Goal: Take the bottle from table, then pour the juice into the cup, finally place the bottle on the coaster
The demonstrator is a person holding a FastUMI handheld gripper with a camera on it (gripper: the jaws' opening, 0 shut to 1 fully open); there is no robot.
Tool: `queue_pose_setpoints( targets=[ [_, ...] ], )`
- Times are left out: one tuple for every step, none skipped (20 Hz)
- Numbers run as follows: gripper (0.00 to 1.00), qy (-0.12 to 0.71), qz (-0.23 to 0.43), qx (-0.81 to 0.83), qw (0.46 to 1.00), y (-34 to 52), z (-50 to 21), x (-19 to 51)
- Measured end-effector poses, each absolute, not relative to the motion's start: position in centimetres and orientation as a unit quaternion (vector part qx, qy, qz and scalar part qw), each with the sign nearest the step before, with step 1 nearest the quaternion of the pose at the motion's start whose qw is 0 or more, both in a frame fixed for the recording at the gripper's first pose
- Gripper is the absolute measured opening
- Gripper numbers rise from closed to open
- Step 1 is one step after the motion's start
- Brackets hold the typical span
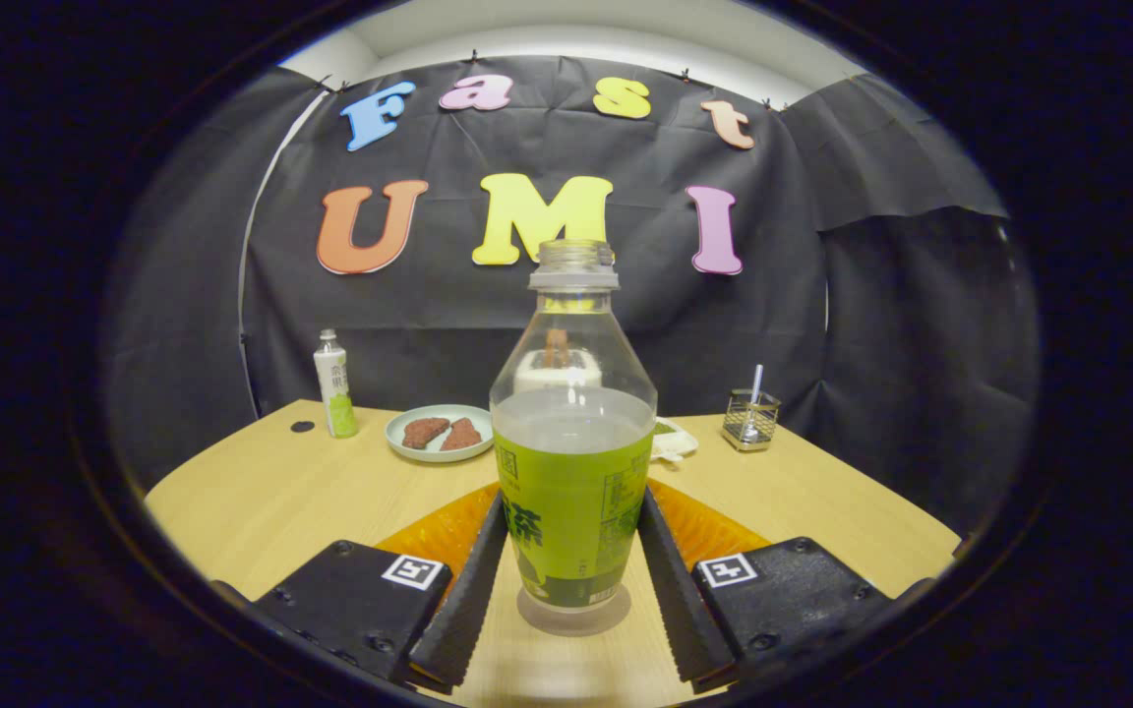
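An uncapped clear bottle (573, 462) with a green label stands upright on the wooden table (271, 492), about two-thirds full of pale juice. My gripper (571, 500) is shut on it, one finger pressing each side of the label. An orange coaster (439, 531) lies flat just beyond the bottle's base, showing on both sides behind the fingers (473, 580). Seen through the bottle's clear shoulder is a white cup (557, 372), farther back on the table and mostly hidden.
A pale green plate (399, 442) with two brown pieces lies at the back left, with a small white-and-green bottle (334, 385) beside it. A wire holder (749, 419) with a metal utensil stands at the back right. A white object (675, 440) peeks out right of the bottle.
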State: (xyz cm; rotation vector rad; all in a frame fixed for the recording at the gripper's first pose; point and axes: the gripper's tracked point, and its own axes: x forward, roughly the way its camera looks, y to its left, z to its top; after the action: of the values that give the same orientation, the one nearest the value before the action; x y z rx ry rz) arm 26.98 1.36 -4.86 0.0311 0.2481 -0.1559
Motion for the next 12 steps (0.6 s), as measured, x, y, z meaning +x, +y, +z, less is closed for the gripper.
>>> queue_pose_setpoints(
  targets=[
    [0.8, 0.125, -0.075, 0.015, 0.989, 1.4, -5.6, 27.5],
    [0.8, 0.131, -0.073, 0.015, 0.988, 1.4, -6.4, 28.0],
    [0.8, 0.139, -0.075, 0.016, 0.987, 1.2, -7.2, 28.2],
    [0.8, 0.143, -0.075, 0.016, 0.987, 1.1, -7.8, 28.5],
    [0.8, 0.146, -0.074, 0.017, 0.986, 1.0, -8.1, 28.8],
    [0.8, 0.149, -0.072, 0.018, 0.986, 1.0, -8.4, 29.1],
    [0.8, 0.152, -0.067, 0.019, 0.986, 1.0, -8.8, 29.2],
    [0.81, 0.154, -0.063, 0.022, 0.986, 1.1, -8.9, 29.4],
    [0.81, 0.157, -0.059, 0.024, 0.986, 1.2, -9.2, 29.5],
    [0.81, 0.162, -0.058, 0.023, 0.985, 1.2, -9.4, 29.4],
    [0.81, 0.166, -0.061, 0.019, 0.984, 1.0, -9.7, 29.4],
    [0.81, 0.168, -0.062, 0.017, 0.984, 1.0, -9.9, 29.2]
  ],
)
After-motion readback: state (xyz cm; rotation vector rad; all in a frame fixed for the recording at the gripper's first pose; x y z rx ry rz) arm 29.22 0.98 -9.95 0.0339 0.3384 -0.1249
